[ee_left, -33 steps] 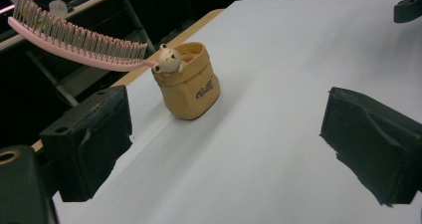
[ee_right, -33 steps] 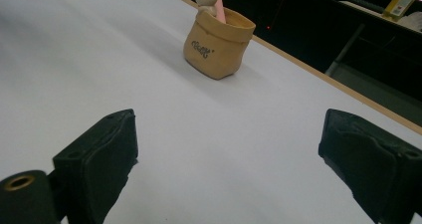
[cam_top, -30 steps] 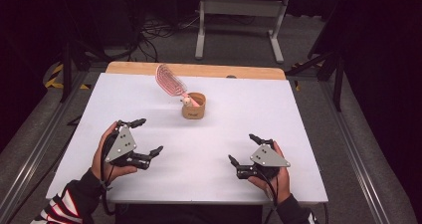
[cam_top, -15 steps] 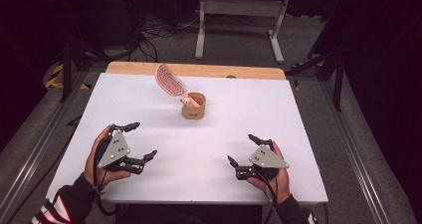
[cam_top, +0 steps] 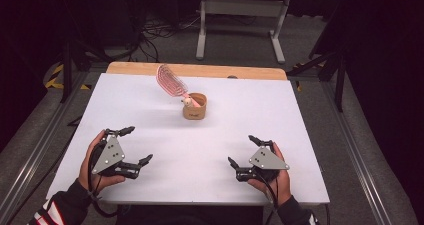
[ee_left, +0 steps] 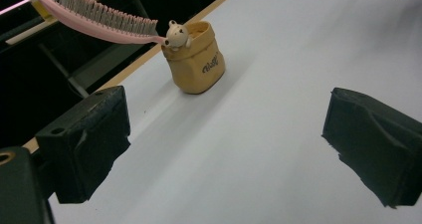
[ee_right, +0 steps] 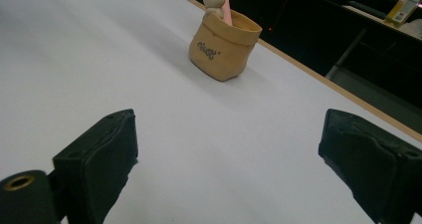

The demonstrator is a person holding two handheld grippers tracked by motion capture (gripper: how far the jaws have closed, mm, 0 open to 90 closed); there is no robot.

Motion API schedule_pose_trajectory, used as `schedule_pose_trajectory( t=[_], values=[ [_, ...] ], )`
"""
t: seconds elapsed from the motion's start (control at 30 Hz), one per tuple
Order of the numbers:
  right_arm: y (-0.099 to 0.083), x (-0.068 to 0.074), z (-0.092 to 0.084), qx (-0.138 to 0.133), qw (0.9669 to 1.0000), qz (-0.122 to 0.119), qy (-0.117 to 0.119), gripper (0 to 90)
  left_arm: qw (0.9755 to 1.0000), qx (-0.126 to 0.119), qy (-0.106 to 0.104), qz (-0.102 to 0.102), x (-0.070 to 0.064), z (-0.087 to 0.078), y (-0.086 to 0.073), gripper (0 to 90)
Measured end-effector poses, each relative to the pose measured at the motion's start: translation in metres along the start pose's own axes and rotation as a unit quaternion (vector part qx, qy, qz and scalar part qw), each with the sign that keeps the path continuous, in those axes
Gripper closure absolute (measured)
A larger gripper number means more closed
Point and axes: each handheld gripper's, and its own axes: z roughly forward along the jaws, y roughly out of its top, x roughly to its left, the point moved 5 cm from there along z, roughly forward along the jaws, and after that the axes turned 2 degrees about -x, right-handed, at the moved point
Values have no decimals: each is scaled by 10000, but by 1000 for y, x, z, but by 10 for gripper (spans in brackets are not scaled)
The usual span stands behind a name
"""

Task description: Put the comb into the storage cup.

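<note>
A smooth white table [cam_top: 150, 110] with a wooden far edge stands over grey floor in a dark room. Far of centre, a tan, soft-looking pouch [cam_top: 195, 106] holds a pink bristled brush [cam_top: 170, 80]. Left gripper [cam_top: 136, 146] and right gripper [cam_top: 241, 150] rest near, jaws spread wide, empty.

Small tan pouch-shaped holder [cam_top: 195, 106]: stood on the white table [cam_top: 300, 115], towards its far middle.
Pink hairbrush [cam_top: 170, 80]: set handle-down in the holder, leaned up and to the left past its rim.
Left gripper [cam_top: 131, 146]: placed at the near left, well apart from the holder.
Right gripper [cam_top: 243, 150]: placed at the near right, well apart from the holder.
</note>
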Motion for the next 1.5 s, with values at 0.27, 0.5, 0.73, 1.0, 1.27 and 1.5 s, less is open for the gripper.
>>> schedule_pose_trajectory(
  t=[0.27, 0.5, 0.73, 1.0, 1.27, 1.5],
  values=[
    [0, 0, 0, 18, 10000, -18, -20, 91, 9999, 28, 116, -66, 2, -4, -10, 56],
    [-2, -1, -1, 22, 10000, 1, -67, 89, 9997, 84, 118, -203, 2, -5, -20, 55],
    [-4, -4, -4, 34, 9998, 44, -178, 83, 9991, 209, 109, -359, 1, -6, -36, 55],
    [-7, -7, -5, 85, 9996, 86, -240, 68, 9971, 276, 61, -705, -1, -10, -51, 54],
    [-9, -9, -5, 75, 9996, 184, -221, 46, 9966, 226, 59, -793, -1, -9, -50, 50],
    [-9, -12, -6, 20, 9992, 320, -238, 43, 9965, 239, 99, -795, -2, -9, -50, 49]
  ],
)
